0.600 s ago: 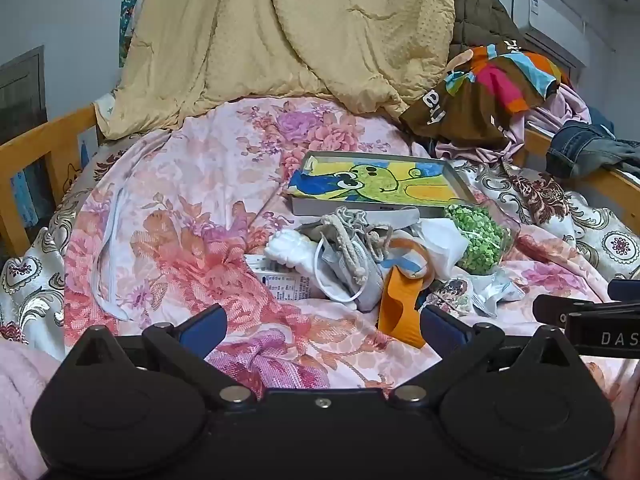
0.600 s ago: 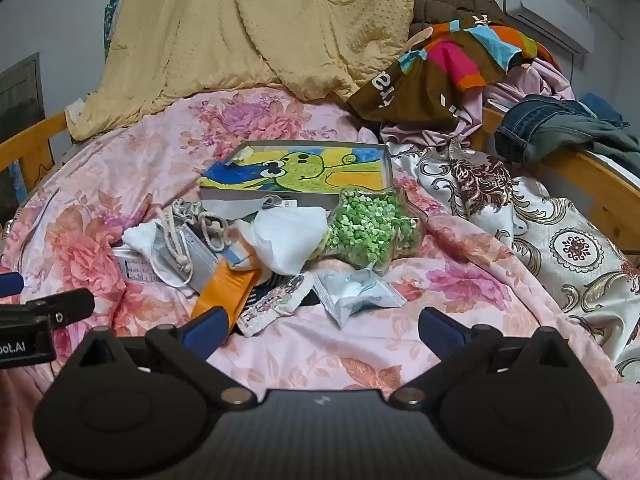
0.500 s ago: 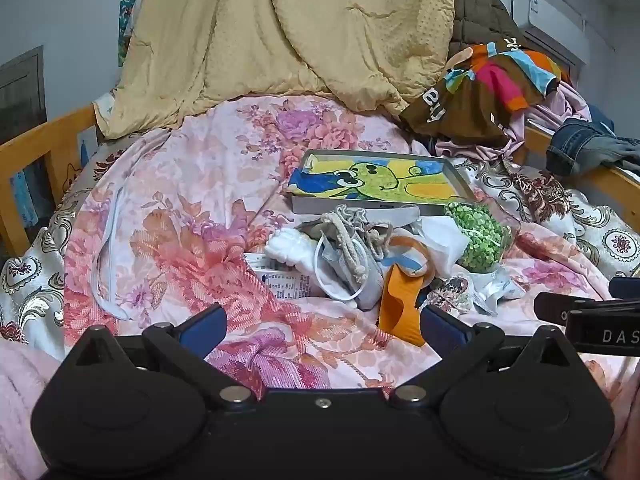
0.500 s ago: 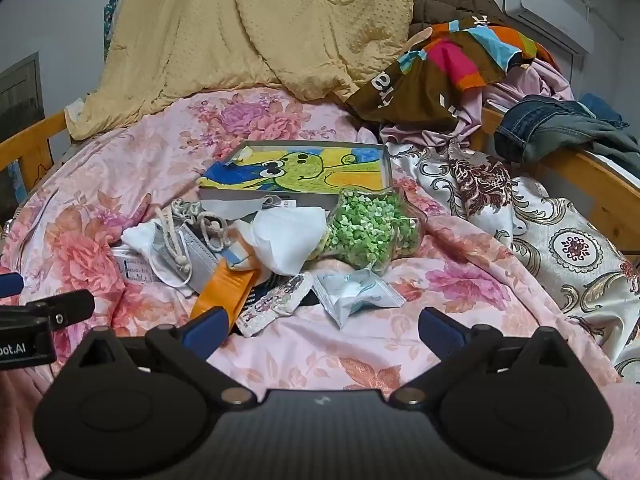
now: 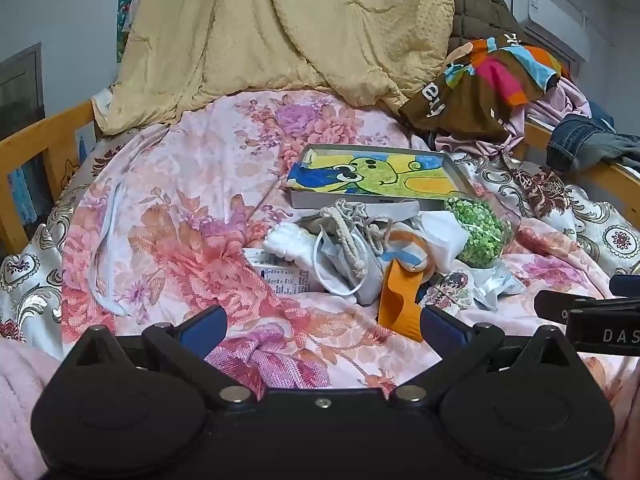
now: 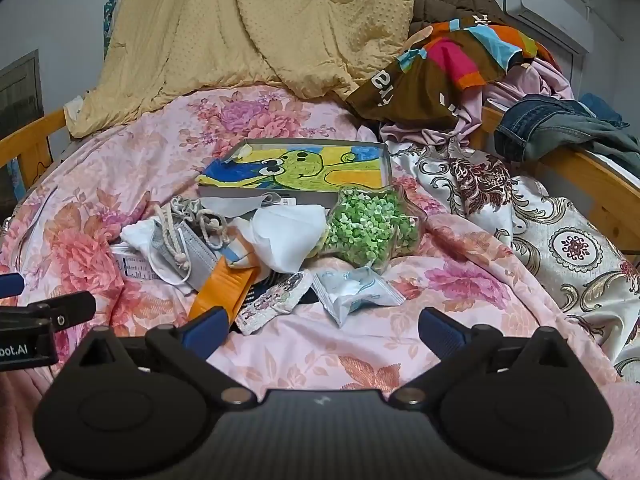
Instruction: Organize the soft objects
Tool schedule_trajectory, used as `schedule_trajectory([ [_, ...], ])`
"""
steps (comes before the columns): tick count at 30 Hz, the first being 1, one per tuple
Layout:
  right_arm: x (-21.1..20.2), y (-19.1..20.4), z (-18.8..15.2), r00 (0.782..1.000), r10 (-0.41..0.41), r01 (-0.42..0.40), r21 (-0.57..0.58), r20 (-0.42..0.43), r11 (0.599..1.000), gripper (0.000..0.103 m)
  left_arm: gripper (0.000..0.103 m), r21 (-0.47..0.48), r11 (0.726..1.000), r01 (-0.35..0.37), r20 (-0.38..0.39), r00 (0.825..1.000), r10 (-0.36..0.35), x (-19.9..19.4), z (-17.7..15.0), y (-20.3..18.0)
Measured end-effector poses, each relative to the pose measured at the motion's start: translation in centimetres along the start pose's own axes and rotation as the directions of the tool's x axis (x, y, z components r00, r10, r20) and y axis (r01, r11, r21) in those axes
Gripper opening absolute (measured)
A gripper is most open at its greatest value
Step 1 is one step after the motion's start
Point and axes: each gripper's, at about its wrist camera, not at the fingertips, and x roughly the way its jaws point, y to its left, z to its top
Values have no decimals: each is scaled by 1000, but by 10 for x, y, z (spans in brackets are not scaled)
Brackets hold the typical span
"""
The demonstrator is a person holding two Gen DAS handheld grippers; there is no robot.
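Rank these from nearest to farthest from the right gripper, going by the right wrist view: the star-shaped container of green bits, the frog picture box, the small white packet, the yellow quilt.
From the right gripper:
1. Small white packet, just ahead, centre.
2. Star-shaped container of green bits, behind the packet.
3. Frog picture box, flat on the bedspread, beyond.
4. Yellow quilt, heaped at the far end.

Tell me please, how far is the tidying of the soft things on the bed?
Nothing looks sorted yet. The white mask, the grey mask, the orange strap and the bag of green pieces lie in one heap in front of the frog picture box. In hand: nothing; the left gripper and the right gripper are both open and empty, short of the heap. All the picking and sorting is left.
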Motion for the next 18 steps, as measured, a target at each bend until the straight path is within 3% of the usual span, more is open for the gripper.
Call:
schedule_trajectory([
  [18,0,1,0,1000,-2,2,-3,-2,1000,102,102,-2,1000,1,-2,1000,-1,1,-2,-1],
])
